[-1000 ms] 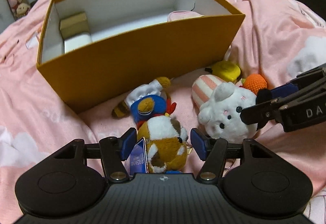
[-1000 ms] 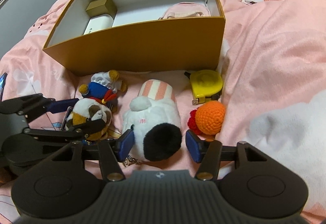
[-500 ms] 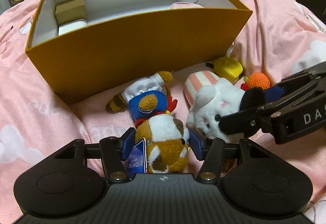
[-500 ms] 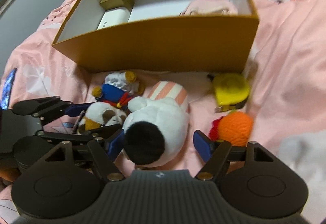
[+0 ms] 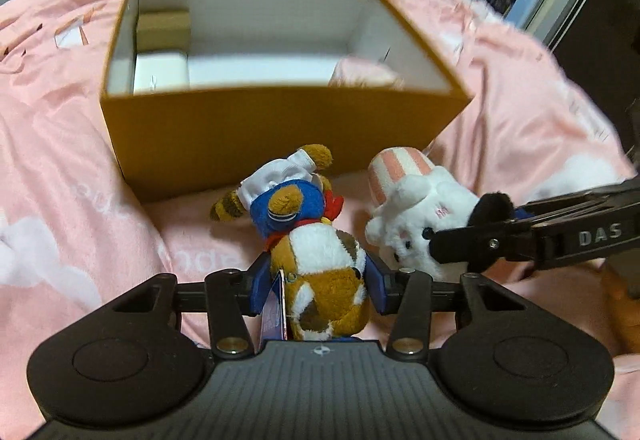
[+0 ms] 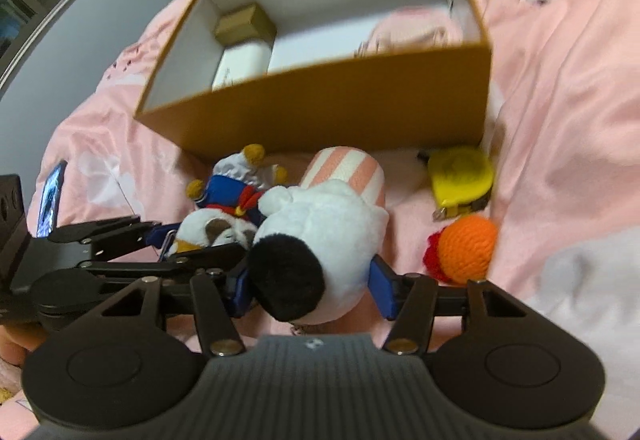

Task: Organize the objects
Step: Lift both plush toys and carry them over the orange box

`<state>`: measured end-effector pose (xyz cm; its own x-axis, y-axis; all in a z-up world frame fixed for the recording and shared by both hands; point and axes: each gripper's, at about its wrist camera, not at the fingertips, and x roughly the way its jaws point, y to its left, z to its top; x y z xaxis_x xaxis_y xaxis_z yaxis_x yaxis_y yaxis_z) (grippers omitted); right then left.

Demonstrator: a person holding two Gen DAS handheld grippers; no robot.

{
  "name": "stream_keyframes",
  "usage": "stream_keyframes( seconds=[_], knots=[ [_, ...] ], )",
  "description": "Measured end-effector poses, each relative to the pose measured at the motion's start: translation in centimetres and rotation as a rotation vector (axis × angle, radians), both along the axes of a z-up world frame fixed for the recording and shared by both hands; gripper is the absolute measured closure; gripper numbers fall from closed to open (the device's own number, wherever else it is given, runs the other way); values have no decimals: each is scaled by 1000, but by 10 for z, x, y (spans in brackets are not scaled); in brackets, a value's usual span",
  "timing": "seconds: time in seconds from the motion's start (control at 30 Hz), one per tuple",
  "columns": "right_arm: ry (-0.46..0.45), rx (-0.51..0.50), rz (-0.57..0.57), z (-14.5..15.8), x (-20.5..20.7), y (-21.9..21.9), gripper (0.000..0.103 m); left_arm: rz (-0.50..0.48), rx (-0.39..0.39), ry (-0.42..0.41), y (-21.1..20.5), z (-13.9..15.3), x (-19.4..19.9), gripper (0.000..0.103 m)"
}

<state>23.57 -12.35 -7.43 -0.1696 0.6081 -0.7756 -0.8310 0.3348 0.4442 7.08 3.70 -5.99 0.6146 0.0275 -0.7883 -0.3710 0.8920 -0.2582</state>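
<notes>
On the pink bedspread point(image 5: 72, 144) in front of me, going left to right, my left gripper point(image 5: 316, 282) has its blue pads clamped on the brown-and-white plush point(image 5: 326, 280), whose blue-suited body points toward the box. Just beside it, my right gripper point(image 6: 310, 282) is closed on the white plush point(image 6: 320, 236) with the black tuft and pink-striped hat. Further right lie a yellow tape measure point(image 6: 460, 176) and, near it, an orange crocheted ball point(image 6: 466, 248), both loose on the cover. Behind all of these stands the open orange box point(image 5: 276, 128), holding a small gold box point(image 5: 163, 29), a white box point(image 5: 161, 71) and something pink at its right end.
</notes>
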Motion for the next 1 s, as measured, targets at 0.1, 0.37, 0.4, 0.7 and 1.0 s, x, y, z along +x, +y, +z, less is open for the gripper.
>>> stream_keyframes(
  seconds=[0.1,0.37,0.4,0.7,1.0],
  knots=[
    [10,51,-18,19,9,-6,44,10,-15,-54,2,22,-5,48],
    [15,213,1,83,31,2,44,24,-19,-224,19,95,-1,48],
    [19,228,3,89,35,6,44,23,-11,-238,23,104,3,48],
    [-12,263,1,106,70,63,44,29,41,-230,66,123,62,48],
    [-12,159,13,60,104,135,44,49,-21,-84,111,65,110,48]
  ],
)
